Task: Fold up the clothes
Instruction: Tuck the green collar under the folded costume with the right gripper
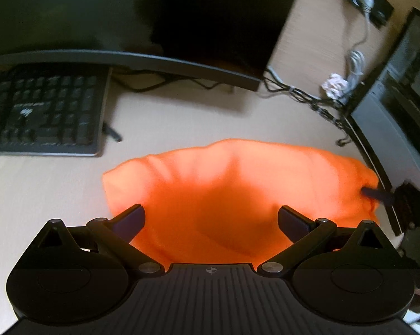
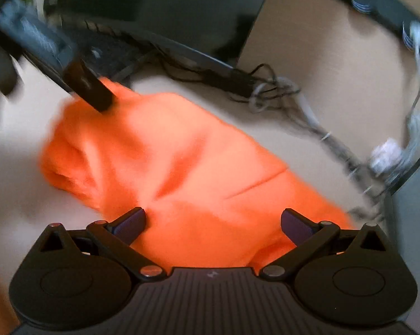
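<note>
Left wrist view: the left tool hangs over the near edge of an orange garment, its two fingers spread wide with cloth showing between them but nothing gripped. The garment lies bunched and rumpled on the pale surface, directly ahead of the tool and spreading out past both fingers. Ahead and to the left of the tool, well apart from the cloth, sits a black keyboard. Beyond it runs the dark lower edge of a monitor, with black cables trailing behind the garment to the right. Further right, a crumpled white paper rests near the cables. At the far right of the garment, the right tool touches the cloth edge.

Right wrist view (blurred): the right tool also stands wide, empty, with the orange garment filling the space between and ahead of its fingers. Ahead and to the left, the left tool meets the far corner of the garment; whether it presses or merely touches cannot be told. Cables lie beyond the cloth, ahead and to the right.
</note>
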`<state>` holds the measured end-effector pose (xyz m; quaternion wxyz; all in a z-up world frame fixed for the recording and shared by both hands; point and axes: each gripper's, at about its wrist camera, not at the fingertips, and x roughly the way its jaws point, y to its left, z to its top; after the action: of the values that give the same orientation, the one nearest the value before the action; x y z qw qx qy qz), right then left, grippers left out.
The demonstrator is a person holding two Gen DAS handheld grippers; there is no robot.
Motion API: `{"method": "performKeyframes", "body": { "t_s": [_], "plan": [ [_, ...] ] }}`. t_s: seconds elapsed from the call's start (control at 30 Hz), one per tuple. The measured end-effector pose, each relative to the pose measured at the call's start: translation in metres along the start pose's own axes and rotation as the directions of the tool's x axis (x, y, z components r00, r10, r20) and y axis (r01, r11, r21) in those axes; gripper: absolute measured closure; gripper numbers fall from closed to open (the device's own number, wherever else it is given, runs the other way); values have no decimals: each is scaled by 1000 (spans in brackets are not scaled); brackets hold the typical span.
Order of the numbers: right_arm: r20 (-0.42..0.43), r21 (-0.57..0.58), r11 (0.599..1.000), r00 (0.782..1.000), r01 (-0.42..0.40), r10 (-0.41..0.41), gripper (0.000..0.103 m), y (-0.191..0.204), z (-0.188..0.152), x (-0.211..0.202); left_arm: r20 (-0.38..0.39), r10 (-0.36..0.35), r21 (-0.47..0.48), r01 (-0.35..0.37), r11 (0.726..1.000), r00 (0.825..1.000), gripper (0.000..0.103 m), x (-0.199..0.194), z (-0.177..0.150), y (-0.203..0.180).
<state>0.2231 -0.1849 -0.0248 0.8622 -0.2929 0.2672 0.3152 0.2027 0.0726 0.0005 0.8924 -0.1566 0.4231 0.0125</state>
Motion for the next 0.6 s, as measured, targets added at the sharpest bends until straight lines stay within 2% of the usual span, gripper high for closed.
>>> {"method": "performKeyframes", "body": {
  "t_s": [0.07, 0.17, 0.23, 0.3, 0.33, 0.37, 0.47, 0.6],
  "plan": [
    [29, 79, 992, 994, 103, -106, 7, -11, 17, 6, -6, 9, 0, -9, 1000, 1000, 0, -1, 0, 3],
    [48, 231, 961, 984, 154, -169, 7, -31, 43, 9, -16, 12, 3, -12, 1000, 1000, 0, 0, 0, 2],
    [18, 183, 970, 986, 158, -164, 7, -27, 45, 22, -21, 9, 11, -8, 1000, 1000, 0, 1, 1, 0],
    [-42, 104, 982, 987, 160, -157, 5, -19, 35, 43, -26, 4, 19, -4, 1000, 1000, 0, 2, 1, -3],
    [-79, 105, 983, 987, 149, -141, 5, -17, 29, 51, -28, 2, 24, -2, 1000, 1000, 0, 3, 1, -4],
    [-111, 115, 984, 986, 137, -124, 5, -16, 23, 58, -28, -1, 29, 2, 1000, 1000, 0, 3, 1, -5],
    [-123, 235, 967, 990, 94, -66, 3, -31, 13, 54, -27, -11, 45, 12, 999, 1000, 0, 3, 2, -10],
    [-117, 255, 964, 992, 69, -40, 3, -46, 5, 37, -15, -20, 61, 20, 998, 1000, 0, -1, 7, -17]
  ]
}}
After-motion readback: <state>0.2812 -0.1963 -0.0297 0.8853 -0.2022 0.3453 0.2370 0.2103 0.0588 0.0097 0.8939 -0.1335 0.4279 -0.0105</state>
